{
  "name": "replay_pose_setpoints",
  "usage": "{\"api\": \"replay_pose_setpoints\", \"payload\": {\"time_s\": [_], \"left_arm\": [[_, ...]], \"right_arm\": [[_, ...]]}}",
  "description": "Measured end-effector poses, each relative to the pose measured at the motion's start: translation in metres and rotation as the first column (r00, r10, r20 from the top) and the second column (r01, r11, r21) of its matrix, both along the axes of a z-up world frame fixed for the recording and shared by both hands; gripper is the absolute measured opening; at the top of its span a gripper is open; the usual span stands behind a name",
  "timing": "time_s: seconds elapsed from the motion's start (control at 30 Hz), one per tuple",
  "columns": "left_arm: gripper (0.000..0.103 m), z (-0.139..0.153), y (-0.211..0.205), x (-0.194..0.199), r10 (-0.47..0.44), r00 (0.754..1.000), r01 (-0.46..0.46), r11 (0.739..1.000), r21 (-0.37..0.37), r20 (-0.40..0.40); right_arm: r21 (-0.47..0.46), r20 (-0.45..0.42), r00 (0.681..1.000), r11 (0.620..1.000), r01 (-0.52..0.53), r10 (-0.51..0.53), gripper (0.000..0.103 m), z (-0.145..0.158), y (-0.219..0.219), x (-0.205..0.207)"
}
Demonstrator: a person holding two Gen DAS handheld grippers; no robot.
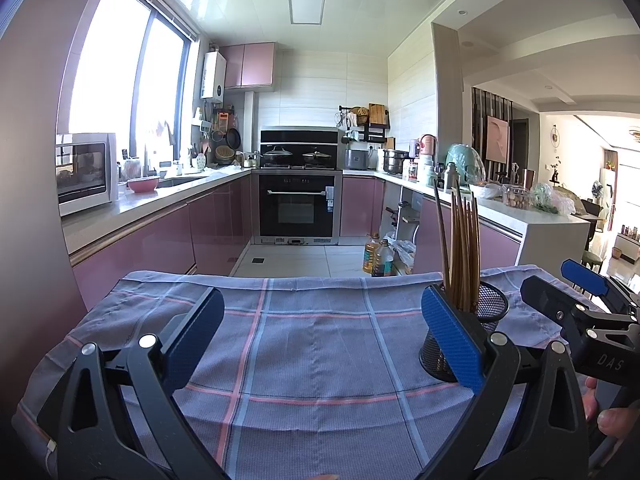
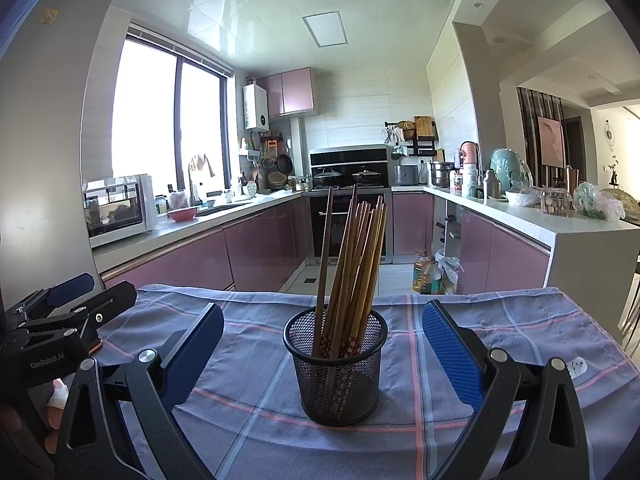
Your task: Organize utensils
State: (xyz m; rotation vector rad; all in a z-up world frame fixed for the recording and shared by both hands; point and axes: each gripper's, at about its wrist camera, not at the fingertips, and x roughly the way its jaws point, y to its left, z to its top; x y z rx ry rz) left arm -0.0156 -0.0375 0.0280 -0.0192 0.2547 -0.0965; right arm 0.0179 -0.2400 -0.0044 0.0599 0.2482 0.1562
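A pink-fronted kitchen lies beyond the surface (image 2: 520,320), which is draped in a blue-grey checked cloth (image 1: 312,344); a black oven (image 1: 297,204), a white microwave (image 1: 82,172) and oil bottles (image 2: 426,272) on the floor stand well apart from the work. Nothing blocks the black mesh cup (image 2: 336,364). It stands upright on the cloth, holding a loose bundle of brown chopsticks (image 2: 356,264) that lean and fan out above its rim. The right tongs (image 2: 324,356) point straight at the cup, jaws wide apart on either side without touching. The left tongs (image 1: 320,340) hover beside, also spread and holding nothing, the cup just behind their right finger.
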Motion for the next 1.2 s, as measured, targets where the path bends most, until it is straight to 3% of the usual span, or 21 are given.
{"api": "replay_pose_setpoints", "payload": {"time_s": [1.2], "left_arm": [[0.097, -0.0022, -0.0015, -0.0007, -0.003, 1.000, 0.003, 1.000, 0.001, -0.006]], "right_arm": [[0.003, -0.006, 1.000, 1.000, 0.005, -0.005, 0.096, -0.0014, -0.0009, -0.0014]]}}
